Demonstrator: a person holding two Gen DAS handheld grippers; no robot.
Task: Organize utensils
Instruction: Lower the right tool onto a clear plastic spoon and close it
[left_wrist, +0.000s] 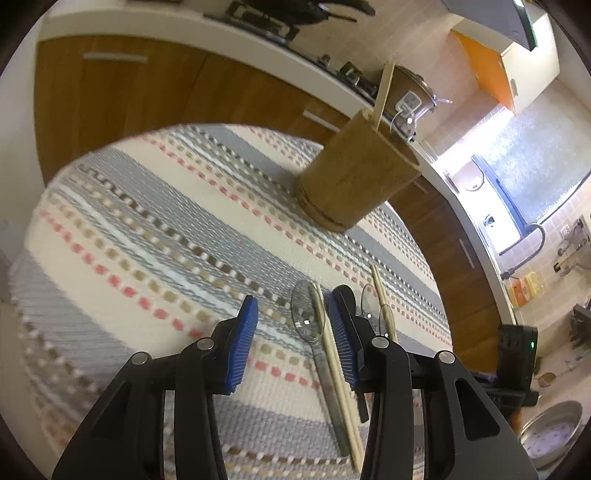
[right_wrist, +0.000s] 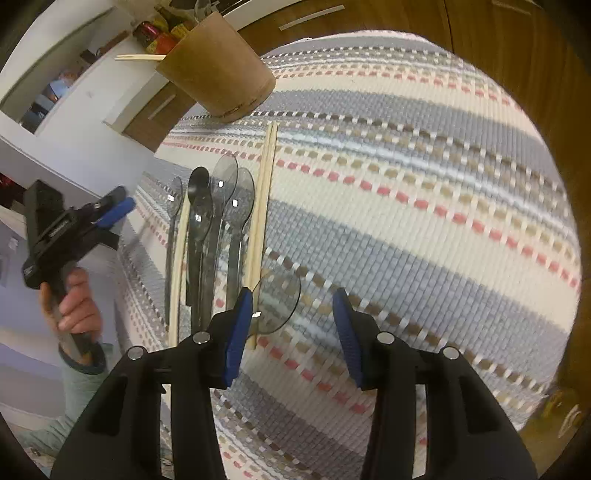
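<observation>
The round surface (right_wrist: 424, 206), covered by a striped woven mat, fills most of both views; its rim curves close to wooden cabinet fronts (left_wrist: 122, 96), and from 12 to 5 o'clock of the right wrist view the mat lies bare, giving wide room to move. A wooden holder (left_wrist: 356, 173) stands upright near the far rim, at 1 o'clock in the left wrist view, with one chopstick (left_wrist: 382, 92) leaning out of its mouth. The utensils lie side by side in a row: in the right wrist view, at 9 to 10 o'clock, a pair of chopsticks (right_wrist: 264, 206), two clear spoons (right_wrist: 232, 206), a black spoon (right_wrist: 198, 206), a single chopstick (right_wrist: 180, 258) and a thin spoon (right_wrist: 172, 229). The left gripper (left_wrist: 293, 314) hovers with its jaws apart and not pressing on anything; a clear spoon (left_wrist: 308, 314) and a chopstick (left_wrist: 334, 362) lie between its blue pads. The right gripper (right_wrist: 293, 306) also stands open; one clear spoon bowl (right_wrist: 277, 310) lies just inside its left pad. Only the right wrist view shows the hand (right_wrist: 75, 306) that carries the left gripper, beyond the surface rim at 8 o'clock. Only the left wrist view shows a metal basin (left_wrist: 554, 432) at 4 o'clock.
</observation>
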